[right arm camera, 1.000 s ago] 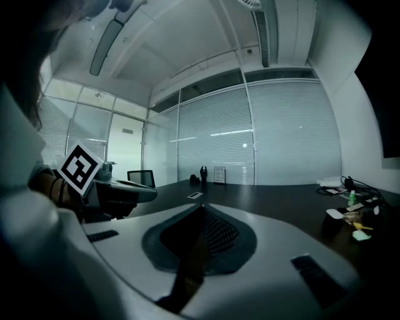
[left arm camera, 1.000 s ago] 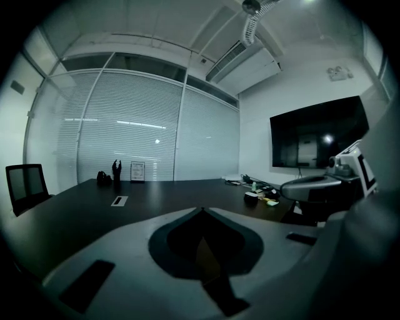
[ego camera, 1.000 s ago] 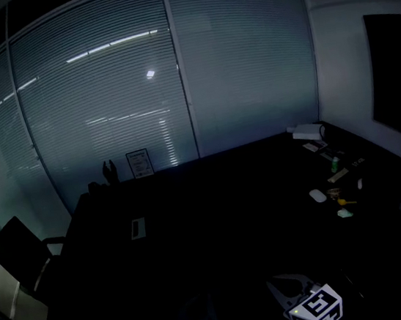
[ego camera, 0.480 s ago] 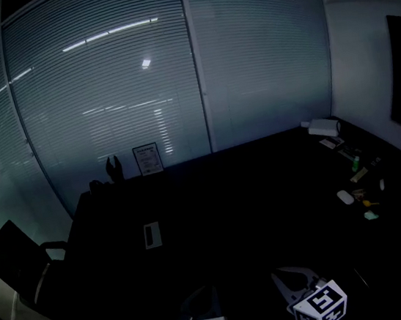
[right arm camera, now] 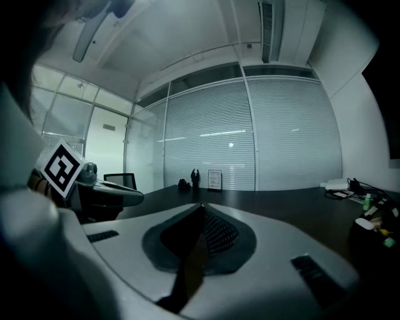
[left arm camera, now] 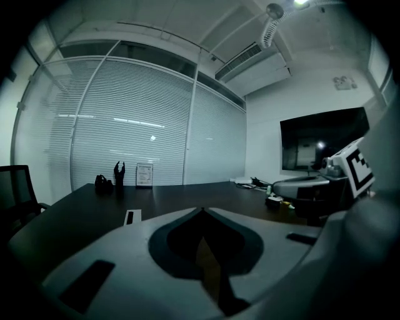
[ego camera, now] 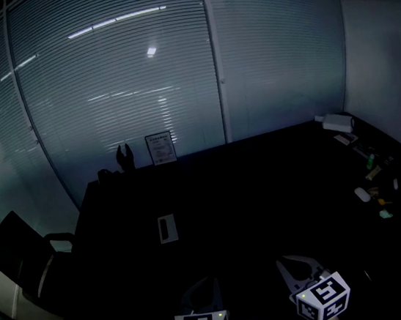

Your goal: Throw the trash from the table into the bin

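Observation:
The room is dim. A cluster of small things lies at the dark table's [ego camera: 251, 200] right edge: a white oval piece [ego camera: 361, 194], a green bottle [ego camera: 370, 162] and yellow and pale green bits [ego camera: 385, 212]; the same cluster [right arm camera: 375, 225] also shows in the right gripper view. My left gripper [ego camera: 207, 286] [left arm camera: 201, 210] and right gripper [ego camera: 289, 263] [right arm camera: 201, 205] hover side by side over the table's near edge, far from that cluster. Both are shut, with nothing between their jaws. No bin is in view.
A small white plate [ego camera: 167, 228] lies on the table's left half. A framed card [ego camera: 160, 149] and a dark figurine [ego camera: 125, 157] stand at the far edge by the blinds. A white box [ego camera: 338, 121] sits at the far right corner. An office chair [ego camera: 21, 254] stands left.
The head view has swung: the table's things sit further right and lower in the picture. Both grippers stay at the lower edge, still shut.

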Demonstrator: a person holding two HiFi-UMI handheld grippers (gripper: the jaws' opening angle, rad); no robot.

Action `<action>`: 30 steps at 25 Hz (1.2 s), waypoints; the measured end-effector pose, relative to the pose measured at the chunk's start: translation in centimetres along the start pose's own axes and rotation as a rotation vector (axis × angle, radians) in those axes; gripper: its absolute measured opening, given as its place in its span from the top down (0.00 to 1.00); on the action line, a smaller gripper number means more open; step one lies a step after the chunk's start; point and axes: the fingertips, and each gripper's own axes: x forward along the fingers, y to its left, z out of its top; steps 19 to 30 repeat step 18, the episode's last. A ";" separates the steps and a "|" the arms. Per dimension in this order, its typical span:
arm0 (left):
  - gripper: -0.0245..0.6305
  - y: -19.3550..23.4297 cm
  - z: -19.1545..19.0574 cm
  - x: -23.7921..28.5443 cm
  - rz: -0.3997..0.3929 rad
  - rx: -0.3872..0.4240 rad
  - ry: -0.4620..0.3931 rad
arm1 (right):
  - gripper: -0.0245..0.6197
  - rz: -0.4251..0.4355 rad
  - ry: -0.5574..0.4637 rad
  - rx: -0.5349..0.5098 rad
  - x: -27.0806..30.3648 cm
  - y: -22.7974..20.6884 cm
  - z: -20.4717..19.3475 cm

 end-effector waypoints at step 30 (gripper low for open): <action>0.96 5.5 0.3 -2.5 0.035 -0.005 -0.035 | 0.95 0.035 -0.031 -0.029 3.6 5.6 2.2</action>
